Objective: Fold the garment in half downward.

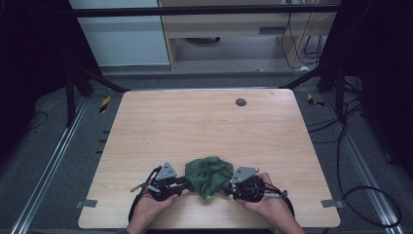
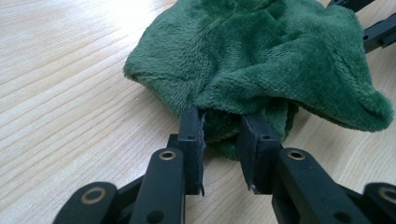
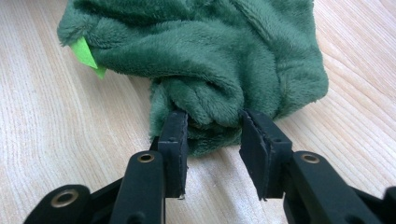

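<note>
A crumpled dark green fleece cloth (image 1: 209, 175) lies near the front edge of the wooden table (image 1: 195, 126). My left gripper (image 1: 184, 183) reaches into it from the left and my right gripper (image 1: 228, 187) from the right, each held by a hand. In the left gripper view, the jaws (image 2: 222, 121) stand apart with the tips under the cloth's (image 2: 261, 60) edge and a loose fold between them. In the right gripper view, the jaws (image 3: 212, 119) are also apart, around a bulging fold of the cloth (image 3: 201, 56). A bright green tag (image 3: 84, 53) sticks out of the cloth.
A small dark round disc (image 1: 240, 102) sits near the table's far edge. Grey brackets (image 1: 86, 203) mark the front corners. Black frame posts and cables stand on the floor around the table. Bare wood stretches behind the cloth.
</note>
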`<control>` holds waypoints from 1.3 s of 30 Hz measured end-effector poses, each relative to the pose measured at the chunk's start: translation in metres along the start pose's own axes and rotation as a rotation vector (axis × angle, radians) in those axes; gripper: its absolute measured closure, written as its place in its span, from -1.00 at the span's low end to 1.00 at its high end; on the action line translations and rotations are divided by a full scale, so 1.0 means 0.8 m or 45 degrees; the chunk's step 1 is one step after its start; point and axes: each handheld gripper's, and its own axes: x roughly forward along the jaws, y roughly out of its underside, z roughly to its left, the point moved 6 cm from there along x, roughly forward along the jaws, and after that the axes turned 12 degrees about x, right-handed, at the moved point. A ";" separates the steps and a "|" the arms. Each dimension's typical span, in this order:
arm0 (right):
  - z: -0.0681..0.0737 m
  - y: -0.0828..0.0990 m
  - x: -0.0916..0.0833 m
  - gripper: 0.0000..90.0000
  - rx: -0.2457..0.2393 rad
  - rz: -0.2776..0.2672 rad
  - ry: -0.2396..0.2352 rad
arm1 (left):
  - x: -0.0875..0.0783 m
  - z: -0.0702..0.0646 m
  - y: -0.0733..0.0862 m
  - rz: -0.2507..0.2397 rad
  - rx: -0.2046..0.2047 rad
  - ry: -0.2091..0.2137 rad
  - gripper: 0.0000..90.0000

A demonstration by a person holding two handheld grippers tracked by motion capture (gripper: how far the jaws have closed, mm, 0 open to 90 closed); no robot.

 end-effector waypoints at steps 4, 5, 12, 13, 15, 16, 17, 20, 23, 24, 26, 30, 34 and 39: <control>-0.002 0.000 0.000 0.33 0.009 -0.005 0.004 | 0.000 -0.001 -0.001 -0.001 0.003 0.002 0.58; -0.003 0.000 0.000 0.33 0.009 -0.007 0.006 | 0.000 -0.002 -0.001 0.001 0.004 0.001 0.58; -0.009 0.001 -0.002 0.29 0.034 -0.004 0.017 | 0.001 -0.009 -0.003 -0.003 0.017 0.013 0.58; -0.009 0.001 -0.003 0.29 0.039 -0.004 0.017 | 0.000 -0.010 -0.004 -0.008 0.013 0.014 0.58; -0.009 0.002 -0.004 0.26 0.040 -0.004 0.016 | -0.002 -0.010 -0.004 -0.013 0.011 0.013 0.57; -0.009 0.002 -0.004 0.25 0.043 -0.004 0.013 | -0.002 -0.010 -0.004 -0.013 0.009 0.013 0.57; -0.009 0.002 -0.005 0.24 0.043 -0.003 0.014 | -0.003 -0.010 -0.004 -0.014 0.011 0.013 0.57; -0.009 0.002 -0.005 0.21 0.044 0.000 0.012 | -0.004 -0.010 -0.003 -0.010 0.012 0.016 0.56; -0.009 0.003 -0.006 0.16 0.049 0.005 0.017 | -0.006 -0.010 -0.003 -0.010 0.011 0.014 0.53; -0.009 0.003 -0.006 0.14 0.048 0.008 0.018 | -0.007 -0.010 -0.003 -0.011 0.011 0.008 0.51; -0.009 0.003 -0.007 0.07 0.057 0.006 0.018 | -0.008 -0.010 -0.003 -0.012 0.009 0.004 0.46; -0.010 0.005 -0.009 -0.03 0.060 0.017 0.029 | -0.010 -0.008 -0.002 -0.006 0.010 -0.004 0.38; -0.013 0.007 -0.012 -0.10 0.078 0.016 0.041 | -0.012 -0.008 -0.001 0.002 0.006 -0.019 0.24; -0.016 0.008 -0.016 -0.16 0.100 0.009 0.047 | -0.015 -0.008 0.000 0.017 0.003 -0.036 0.06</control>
